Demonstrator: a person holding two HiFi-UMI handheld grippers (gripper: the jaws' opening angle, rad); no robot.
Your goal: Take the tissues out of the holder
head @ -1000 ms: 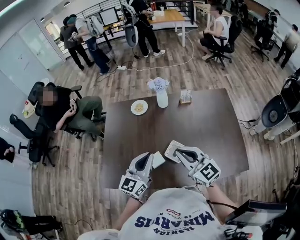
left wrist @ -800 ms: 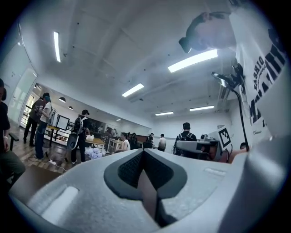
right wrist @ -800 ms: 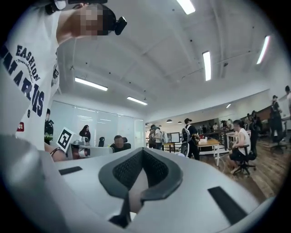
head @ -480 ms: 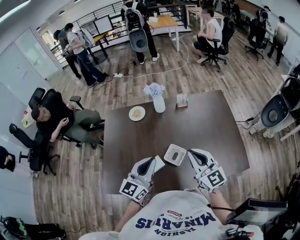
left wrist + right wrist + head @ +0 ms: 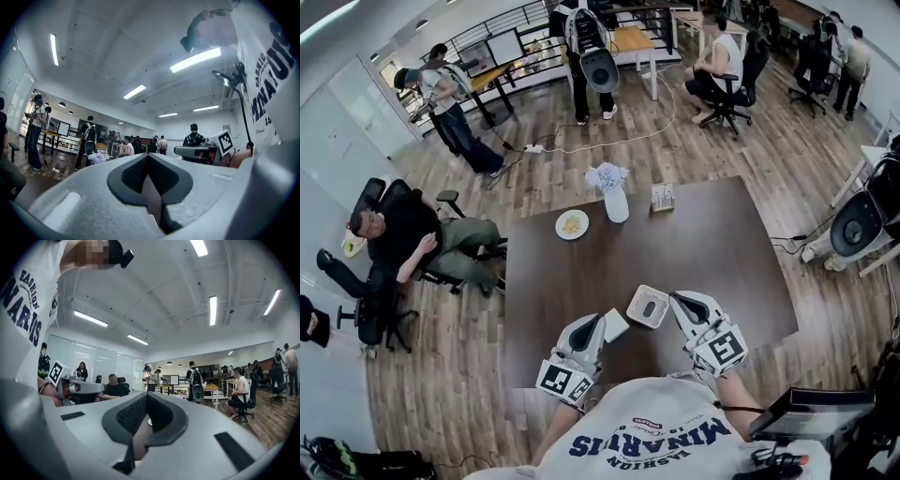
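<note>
The tissue holder (image 5: 648,307), a pale square box with a dark slot in its top, lies on the brown table (image 5: 722,244) near the front edge. My right gripper (image 5: 674,297) rests just right of it, jaws together and nothing between them; the right gripper view (image 5: 146,399) shows only table past its pads. A white folded tissue (image 5: 616,324) lies left of the holder. The tip of my left gripper (image 5: 598,320) is beside that tissue. The left gripper view (image 5: 148,161) shows its pads meeting, and no tissue is visible in them.
A white vase of pale flowers (image 5: 616,195), a small plate (image 5: 572,224) and a little rack (image 5: 663,196) stand along the table's far side. A person sits in a chair (image 5: 412,234) left of the table. More people and desks fill the room behind.
My right gripper has drawn back from over the holder to its right side, leaving the holder's slotted top in view. The left gripper and the white tissue have stayed put.
</note>
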